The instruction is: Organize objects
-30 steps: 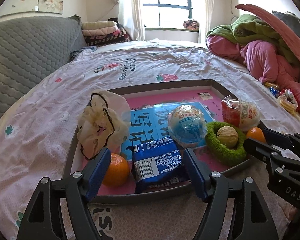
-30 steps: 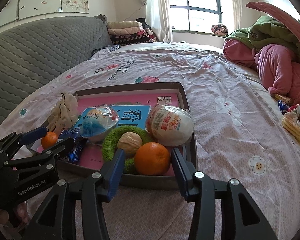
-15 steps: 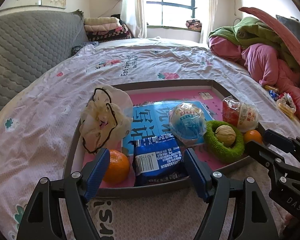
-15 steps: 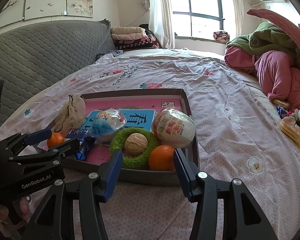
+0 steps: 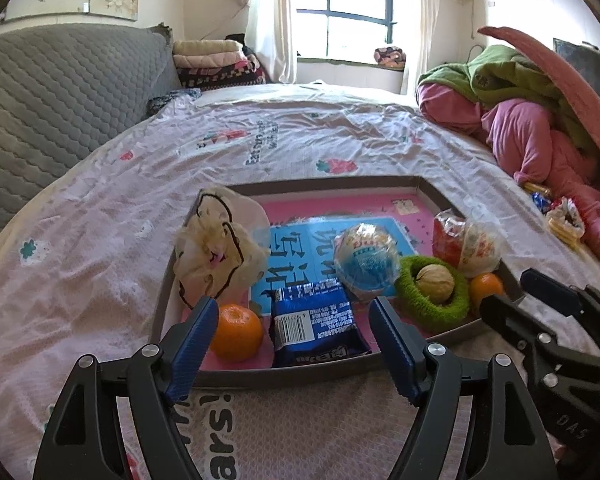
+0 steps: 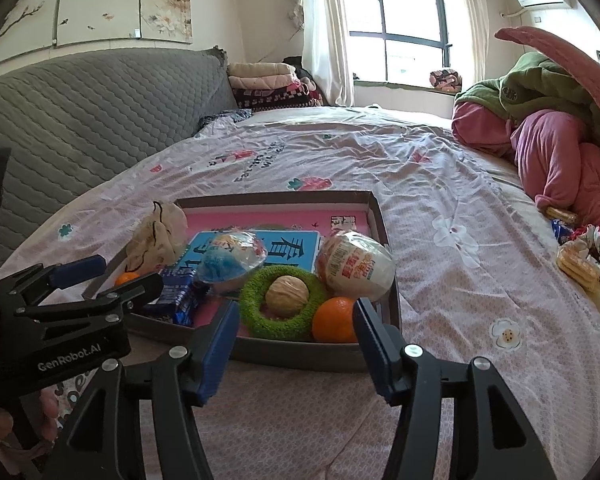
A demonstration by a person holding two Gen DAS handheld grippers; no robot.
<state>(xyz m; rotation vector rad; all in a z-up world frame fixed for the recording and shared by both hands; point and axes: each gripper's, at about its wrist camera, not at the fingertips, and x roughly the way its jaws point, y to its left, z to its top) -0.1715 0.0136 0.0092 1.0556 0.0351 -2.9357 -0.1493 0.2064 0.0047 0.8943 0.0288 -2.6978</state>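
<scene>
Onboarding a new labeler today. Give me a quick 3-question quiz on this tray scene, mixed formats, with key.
1. True or false: the walnut sits inside the green ring.
2. Multiple choice: what lies between the left gripper fingers in its own view? A) a red-and-white egg B) the blue snack packet and an orange C) a spoon
3. Fill in: both grippers are ____ and hold nothing; the right gripper faces the tray corner with the second orange.

Key: 1 true; 2 B; 3 open
</scene>
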